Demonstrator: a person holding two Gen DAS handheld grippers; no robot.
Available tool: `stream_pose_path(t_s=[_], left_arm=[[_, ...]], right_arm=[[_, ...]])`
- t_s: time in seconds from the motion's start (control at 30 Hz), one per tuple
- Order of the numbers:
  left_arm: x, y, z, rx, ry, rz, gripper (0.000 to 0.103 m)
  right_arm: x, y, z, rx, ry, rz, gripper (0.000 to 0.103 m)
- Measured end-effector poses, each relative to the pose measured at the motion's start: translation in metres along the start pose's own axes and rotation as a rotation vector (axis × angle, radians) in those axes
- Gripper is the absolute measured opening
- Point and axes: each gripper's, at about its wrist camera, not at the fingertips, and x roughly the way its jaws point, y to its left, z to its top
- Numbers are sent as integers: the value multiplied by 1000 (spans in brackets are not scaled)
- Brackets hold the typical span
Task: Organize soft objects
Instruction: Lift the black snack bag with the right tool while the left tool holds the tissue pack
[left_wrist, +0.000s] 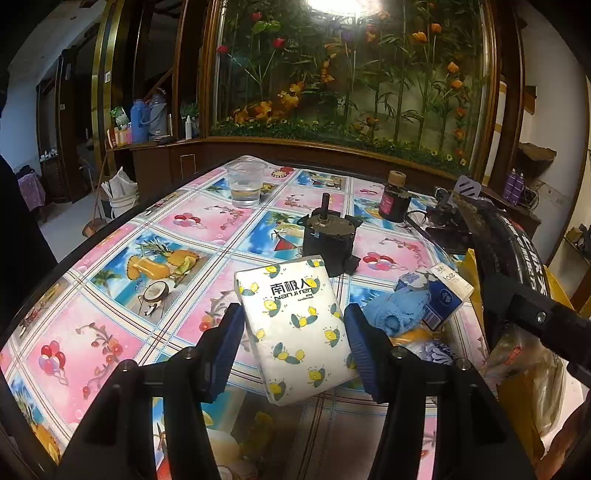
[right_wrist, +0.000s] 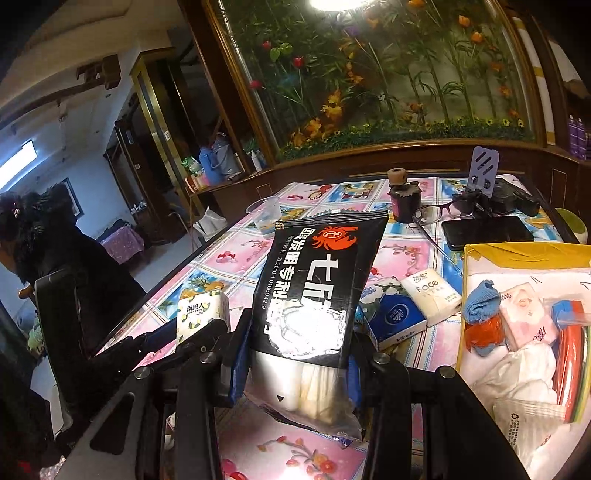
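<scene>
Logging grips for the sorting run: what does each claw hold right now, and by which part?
Left claw: lemon-print tissue pack, gripped across its long sides. Right claw: black packet, gripped near its clear lower end.

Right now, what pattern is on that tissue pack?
White tissue pack with yellow lemons, clearest in the left wrist view.

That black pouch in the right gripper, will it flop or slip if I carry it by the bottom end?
The black pouch stands upright above the right gripper, so it probably holds its shape. Its film looks glossy and may slip. The clear lower end shows soft white contents, likely light.
</scene>
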Motion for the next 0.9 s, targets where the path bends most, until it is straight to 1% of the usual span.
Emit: stream_pose_path(t_s=[0.33,0.9], left_arm=[[-2,-6,-4,35,-10,15,55],[-8,-18,-6,91,-54,60,55]], right_arm=[[-1,-5,-2,20,1,5,45],[-14,-11,-2,49,-20,11,45]])
